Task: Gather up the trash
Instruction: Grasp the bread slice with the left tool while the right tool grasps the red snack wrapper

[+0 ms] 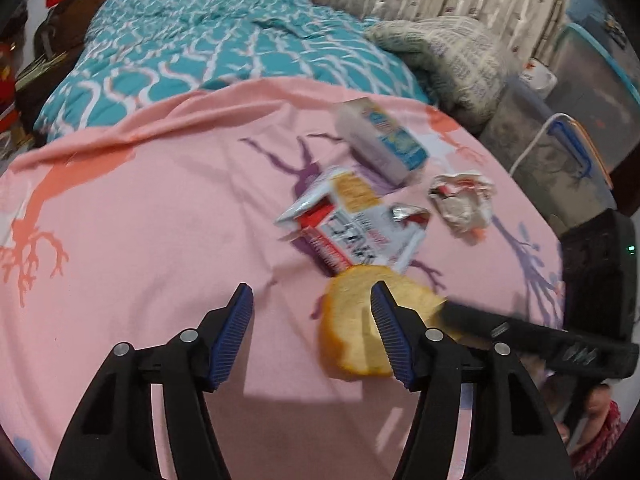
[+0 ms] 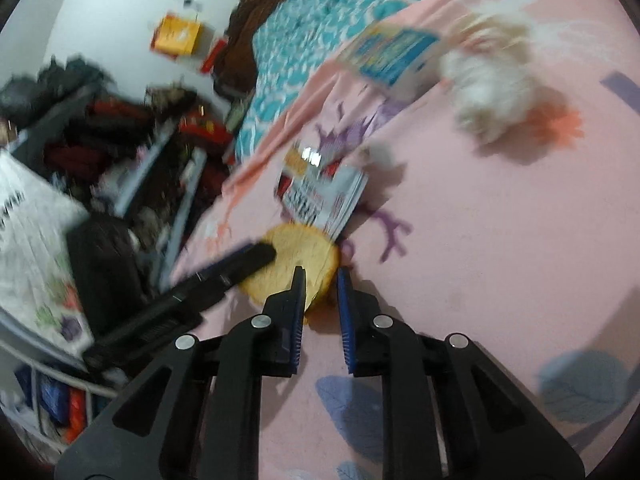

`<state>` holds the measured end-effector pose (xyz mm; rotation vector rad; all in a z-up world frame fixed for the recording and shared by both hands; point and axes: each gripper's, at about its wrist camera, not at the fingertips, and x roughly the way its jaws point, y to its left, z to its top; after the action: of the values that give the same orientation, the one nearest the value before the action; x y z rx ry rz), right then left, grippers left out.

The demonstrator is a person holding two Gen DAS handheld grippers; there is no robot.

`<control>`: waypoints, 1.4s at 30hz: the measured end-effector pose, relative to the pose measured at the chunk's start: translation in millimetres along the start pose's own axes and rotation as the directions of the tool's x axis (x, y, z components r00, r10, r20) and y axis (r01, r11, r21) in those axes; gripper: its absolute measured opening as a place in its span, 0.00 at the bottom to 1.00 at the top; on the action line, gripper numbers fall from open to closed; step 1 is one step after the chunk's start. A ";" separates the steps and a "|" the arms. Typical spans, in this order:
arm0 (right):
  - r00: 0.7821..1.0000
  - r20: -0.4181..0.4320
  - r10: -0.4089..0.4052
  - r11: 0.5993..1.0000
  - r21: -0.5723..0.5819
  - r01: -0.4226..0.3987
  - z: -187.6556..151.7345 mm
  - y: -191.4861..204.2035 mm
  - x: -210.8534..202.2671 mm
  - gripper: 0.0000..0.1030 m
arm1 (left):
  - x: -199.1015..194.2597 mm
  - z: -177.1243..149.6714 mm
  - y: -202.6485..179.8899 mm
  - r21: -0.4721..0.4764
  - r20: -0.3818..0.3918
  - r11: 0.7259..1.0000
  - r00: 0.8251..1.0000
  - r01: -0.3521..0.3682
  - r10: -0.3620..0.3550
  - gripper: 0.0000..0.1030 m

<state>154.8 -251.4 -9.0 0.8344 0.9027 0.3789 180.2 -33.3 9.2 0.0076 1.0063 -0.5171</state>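
Observation:
A yellow orange peel (image 1: 352,320) lies on the pink bedsheet (image 1: 160,220). Behind it are a torn red-and-white carton (image 1: 344,224), a blue-and-white box (image 1: 384,140) and a crumpled white wrapper (image 1: 460,200). My left gripper (image 1: 312,300) is open, its right finger over the peel's left part. My right gripper (image 2: 322,280) is partly closed around the near edge of the peel (image 2: 296,264), and its finger shows in the left wrist view (image 1: 520,332) touching the peel. The carton (image 2: 320,196), box (image 2: 392,56) and wrapper (image 2: 492,80) appear blurred in the right wrist view.
A teal patterned blanket (image 1: 208,48) covers the far bed. A grey knitted throw (image 1: 452,56) lies at right. Plastic storage bins (image 1: 560,136) stand beside the bed. A cluttered shelf (image 2: 120,148) and a black object (image 2: 108,272) sit beside the bed.

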 end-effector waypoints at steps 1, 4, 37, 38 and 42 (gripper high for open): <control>1.000 0.021 -0.002 1.000 0.017 0.002 1.4 -4.4 -4.3 0.21 | 0.5 0.5 4.2 -0.015 -0.003 1.000 1.000 0.007 -0.008 0.56; 0.998 0.058 0.002 0.998 0.062 -0.006 9.2 -15.2 -10.8 0.29 | -2.7 0.2 8.0 -0.029 0.012 0.999 1.000 0.016 -0.016 0.56; 0.995 -0.019 -0.098 0.992 -0.078 0.096 48.4 22.8 55.5 0.31 | 2.3 -6.1 -9.0 0.043 -0.020 0.997 0.997 0.071 -0.071 0.16; 0.995 -0.018 -0.102 0.991 -0.083 0.100 47.5 23.9 55.9 0.24 | 1.9 -6.2 -9.4 0.045 -0.016 0.997 0.998 0.067 -0.066 0.14; 0.994 0.013 -0.112 0.985 -0.130 0.113 42.3 33.0 52.1 0.18 | -0.8 -6.9 -11.5 0.058 -0.001 0.996 0.998 0.069 -0.069 0.08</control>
<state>220.9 -218.7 3.0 0.6611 0.9059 0.3328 169.6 -41.5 8.7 0.0243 0.9925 -0.6091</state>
